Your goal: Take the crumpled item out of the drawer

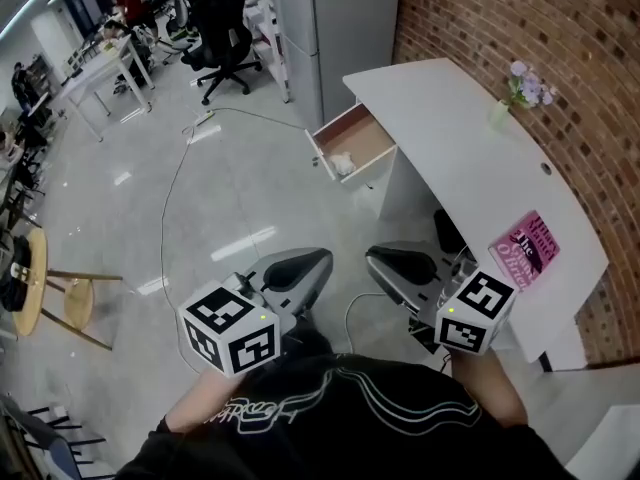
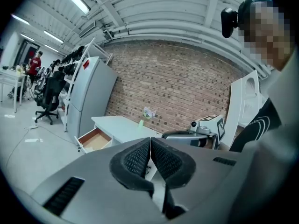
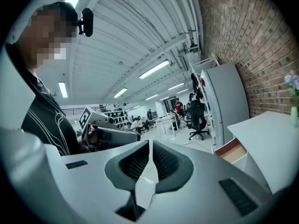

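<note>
Crumpled white wad lies in the open drawer near its front panel, well apart from both tools. Nearest the person, the left gripper and right gripper sit side by side above the floor, each with its jaws closed together (nothing held in either). Beyond them stands the white desk, with a pink book on its near end and a small vase of flowers by the brick wall.
</note>
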The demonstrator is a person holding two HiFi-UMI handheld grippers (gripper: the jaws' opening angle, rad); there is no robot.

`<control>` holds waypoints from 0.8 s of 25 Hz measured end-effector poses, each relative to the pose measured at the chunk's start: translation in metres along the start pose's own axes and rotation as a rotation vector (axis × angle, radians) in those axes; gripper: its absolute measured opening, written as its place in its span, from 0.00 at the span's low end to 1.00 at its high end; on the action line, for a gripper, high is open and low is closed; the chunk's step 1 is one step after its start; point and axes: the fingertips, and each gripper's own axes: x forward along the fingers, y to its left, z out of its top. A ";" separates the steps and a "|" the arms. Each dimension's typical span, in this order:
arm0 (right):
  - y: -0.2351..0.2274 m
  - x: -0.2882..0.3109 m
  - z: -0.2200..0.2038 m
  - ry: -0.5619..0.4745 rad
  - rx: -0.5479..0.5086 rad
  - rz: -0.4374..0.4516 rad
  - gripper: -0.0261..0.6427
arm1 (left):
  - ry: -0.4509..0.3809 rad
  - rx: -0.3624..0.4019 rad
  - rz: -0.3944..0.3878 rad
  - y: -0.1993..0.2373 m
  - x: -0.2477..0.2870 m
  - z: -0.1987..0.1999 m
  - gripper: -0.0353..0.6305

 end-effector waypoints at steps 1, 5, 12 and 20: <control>-0.001 0.000 -0.004 0.005 0.008 -0.001 0.12 | 0.006 -0.006 0.000 0.001 0.001 -0.003 0.09; -0.014 0.001 -0.019 0.026 0.034 -0.016 0.12 | 0.020 -0.026 0.003 0.012 0.011 -0.014 0.09; -0.050 0.008 -0.043 0.044 0.069 -0.057 0.12 | 0.050 -0.040 -0.009 0.040 0.038 -0.031 0.09; -0.111 0.047 -0.042 0.068 0.121 -0.087 0.12 | 0.085 -0.072 -0.040 0.102 0.083 -0.019 0.09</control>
